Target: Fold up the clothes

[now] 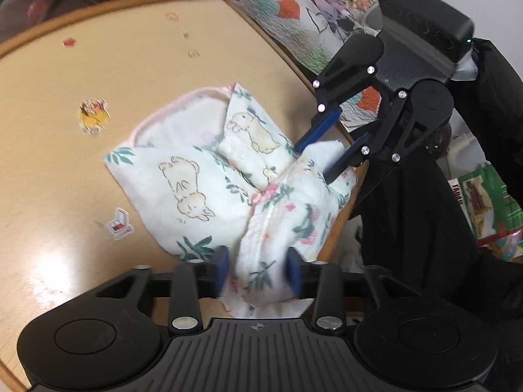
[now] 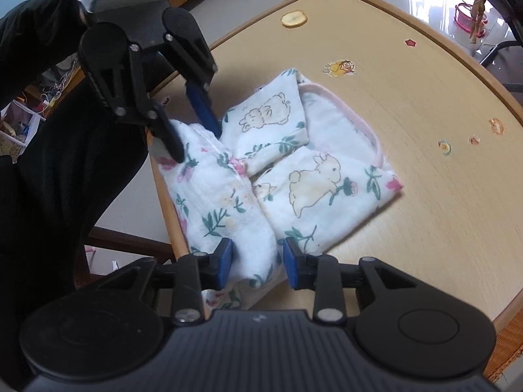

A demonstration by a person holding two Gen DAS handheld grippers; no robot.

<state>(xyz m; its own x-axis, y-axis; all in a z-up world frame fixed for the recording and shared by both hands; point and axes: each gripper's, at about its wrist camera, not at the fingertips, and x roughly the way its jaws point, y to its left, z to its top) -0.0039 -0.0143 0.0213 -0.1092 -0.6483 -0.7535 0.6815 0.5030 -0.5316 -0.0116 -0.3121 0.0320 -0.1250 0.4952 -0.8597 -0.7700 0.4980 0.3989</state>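
Left hand-held gripper (image 1: 258, 269): its blue pads (image 1: 223, 263) are standing apart, with a fold of the garment lying between them; the cloth is filling most of the gap, yet the pads are not visibly pinching it.
Right hand-held gripper (image 2: 256, 263): its blue pads (image 2: 292, 263) are also standing apart, straddling a rounded fold of the same cloth, with a gap showing beside the pad on the right of that view.
Each gripper in the other's view: the right one (image 1: 318, 160) is pointing down at the garment's near corner by the desk edge; the left one (image 2: 196, 142) is reaching down onto the cloth at the opposite near corner.
Garment (image 1: 209, 176): a white baby garment printed with rabbits, green leaves and pink flowers is lying partly folded and bunched at the near edge of the desk, its pink-trimmed edge (image 2: 359, 121) facing the desk's middle, and one part is hanging over the rim.
Desk (image 1: 147, 49): a pale wooden top with a rounded darker rim is carrying several small stickers (image 1: 93, 116) well apart from the cloth.
Person: a black sleeve (image 1: 490, 98) is showing behind the right gripper.
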